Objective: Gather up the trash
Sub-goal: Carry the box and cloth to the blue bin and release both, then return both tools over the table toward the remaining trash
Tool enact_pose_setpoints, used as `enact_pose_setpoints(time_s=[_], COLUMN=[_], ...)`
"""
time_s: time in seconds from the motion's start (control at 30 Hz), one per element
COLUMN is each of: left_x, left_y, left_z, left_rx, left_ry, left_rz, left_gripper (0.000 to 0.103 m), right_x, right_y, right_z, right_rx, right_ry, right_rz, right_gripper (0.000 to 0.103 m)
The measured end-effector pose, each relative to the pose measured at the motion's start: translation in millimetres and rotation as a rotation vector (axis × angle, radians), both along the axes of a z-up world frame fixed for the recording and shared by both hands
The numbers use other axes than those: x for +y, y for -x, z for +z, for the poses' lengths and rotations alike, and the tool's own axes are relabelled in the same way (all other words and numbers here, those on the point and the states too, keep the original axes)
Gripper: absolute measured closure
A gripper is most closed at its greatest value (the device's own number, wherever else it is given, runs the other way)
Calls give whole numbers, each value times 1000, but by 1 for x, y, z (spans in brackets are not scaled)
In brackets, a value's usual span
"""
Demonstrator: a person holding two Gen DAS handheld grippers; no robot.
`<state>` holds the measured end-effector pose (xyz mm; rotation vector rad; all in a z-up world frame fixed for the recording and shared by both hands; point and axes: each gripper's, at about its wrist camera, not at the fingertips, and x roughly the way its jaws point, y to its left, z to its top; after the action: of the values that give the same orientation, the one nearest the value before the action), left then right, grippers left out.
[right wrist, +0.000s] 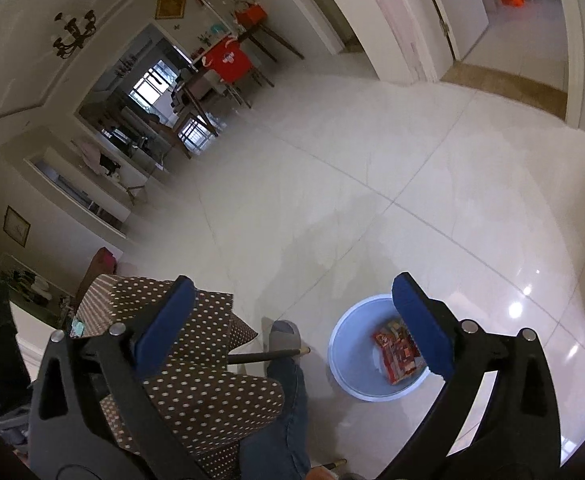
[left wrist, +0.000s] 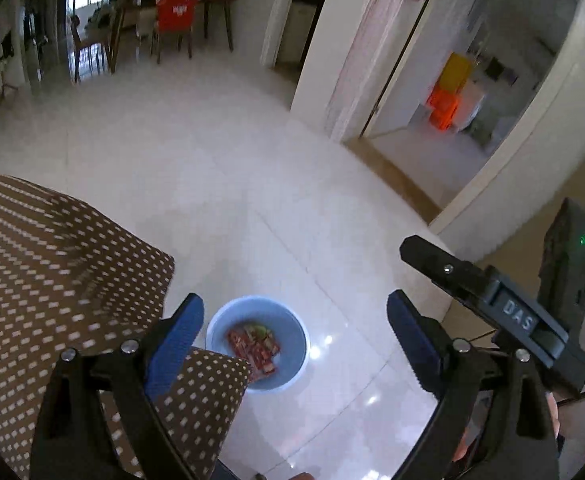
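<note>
On the floor: a blue bin sits on white tiles.
Trash: red wrappers lie inside the bin.
Left claw: wide open, holding nothing.
Right claw: wide open, holding nothing.
Near left: a brown cloth with white dots.

Glossy pale tiled floor. Brown cloth with white dots lower left, draped. Red chair by dark wooden table, far end. Orange crates through open doorway. Dark candle sconce on wall.
</note>
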<state>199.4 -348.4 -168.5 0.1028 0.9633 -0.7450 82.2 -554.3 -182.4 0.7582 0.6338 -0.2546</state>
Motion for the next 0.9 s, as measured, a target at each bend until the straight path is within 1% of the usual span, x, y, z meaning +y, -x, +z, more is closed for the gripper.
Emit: enact_pose_setpoints(time_s=[0.1, 0.23, 0.37, 0.43, 0.57, 0.6, 0.7, 0.77, 0.8, 0.9], left_x=[23, 59, 94, 116, 154, 162, 195, 209, 225, 257], left_y=[11, 30, 47, 54, 63, 64, 70, 71, 74, 72], left_z=[18, 44, 64, 72, 80, 82, 88, 89, 89, 84], left_rx=[-41, -117, -205, -233, -251, -253, -281, -295, -302, -289], left_ry=[26, 53, 54, 57, 68, 75, 85, 83, 83, 90], left_rz=[22, 67, 117, 140, 187, 203, 270, 309, 339, 414], left_gripper=[12, 12, 10, 10, 10, 10, 10, 10, 10, 10], right_x=[20, 49, 85, 99, 132, 135, 155, 171, 182, 211], right_y=[1, -1, -10, -14, -27, -27, -34, -42, -47, -61], right_z=[19, 44, 64, 69, 78, 74, 73, 74, 76, 76], right_rx=[-25, -51, -80, -90, -107, -110, -118, -121, -122, -115], right_ry=[26, 76, 125, 139, 152, 147, 149, 156, 164, 190], right_rz=[21, 55, 118, 144, 203, 215, 261, 296, 316, 373], right_gripper=[6, 6, 6, 6, 6, 6, 6, 6, 6, 6])
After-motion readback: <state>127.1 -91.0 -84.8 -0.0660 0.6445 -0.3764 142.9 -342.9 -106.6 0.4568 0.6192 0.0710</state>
